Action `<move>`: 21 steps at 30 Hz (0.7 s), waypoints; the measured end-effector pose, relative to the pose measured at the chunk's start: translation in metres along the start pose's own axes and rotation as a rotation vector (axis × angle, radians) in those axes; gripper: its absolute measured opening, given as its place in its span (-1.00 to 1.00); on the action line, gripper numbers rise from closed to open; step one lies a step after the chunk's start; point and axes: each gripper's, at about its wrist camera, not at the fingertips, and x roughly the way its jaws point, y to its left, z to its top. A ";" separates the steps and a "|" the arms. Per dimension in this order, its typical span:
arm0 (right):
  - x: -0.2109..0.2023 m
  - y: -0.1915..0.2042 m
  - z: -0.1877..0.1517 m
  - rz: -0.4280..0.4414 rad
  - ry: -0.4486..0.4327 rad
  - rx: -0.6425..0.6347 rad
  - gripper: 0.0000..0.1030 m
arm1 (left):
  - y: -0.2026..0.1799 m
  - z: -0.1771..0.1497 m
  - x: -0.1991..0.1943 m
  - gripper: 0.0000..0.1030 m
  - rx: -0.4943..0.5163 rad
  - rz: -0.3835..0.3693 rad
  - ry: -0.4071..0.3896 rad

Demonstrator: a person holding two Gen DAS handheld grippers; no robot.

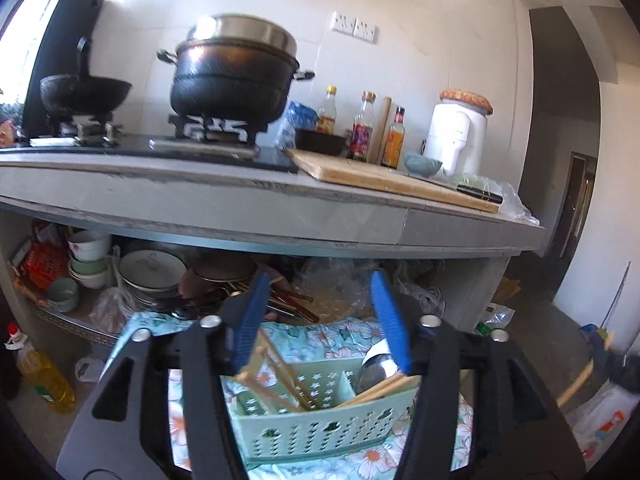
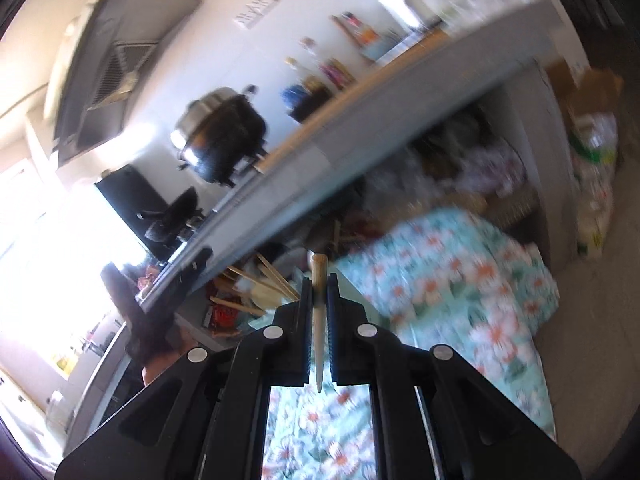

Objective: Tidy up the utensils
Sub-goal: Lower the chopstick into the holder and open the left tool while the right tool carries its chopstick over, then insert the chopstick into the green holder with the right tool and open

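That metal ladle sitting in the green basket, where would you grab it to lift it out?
By its bowl edge, from above. The ladle shows only its rounded steel bowl poking above the green basket; its handle is hidden inside. The open left gripper already hangs above it, so a downward pinch on the rim seems easiest, though smooth steel may slip.

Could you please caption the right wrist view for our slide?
Right tool shut on a wooden chopstick above the floral cloth.

A floral cloth (blue-green) carries the green basket of utensils.
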 end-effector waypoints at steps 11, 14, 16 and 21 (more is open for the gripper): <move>0.041 0.088 0.058 0.041 -0.103 -0.227 -0.87 | 0.015 -0.046 -0.080 0.61 0.048 0.050 0.072; 0.064 0.103 0.058 -0.012 -0.107 -0.296 -0.87 | 0.013 -0.071 -0.090 0.64 0.060 0.054 0.123; 0.081 0.110 0.055 -0.039 -0.093 -0.333 -0.87 | 0.011 -0.084 -0.093 0.67 0.064 0.055 0.150; 0.131 0.124 0.027 -0.136 -0.044 -0.451 -0.86 | 0.009 -0.108 -0.097 0.72 0.036 0.062 0.198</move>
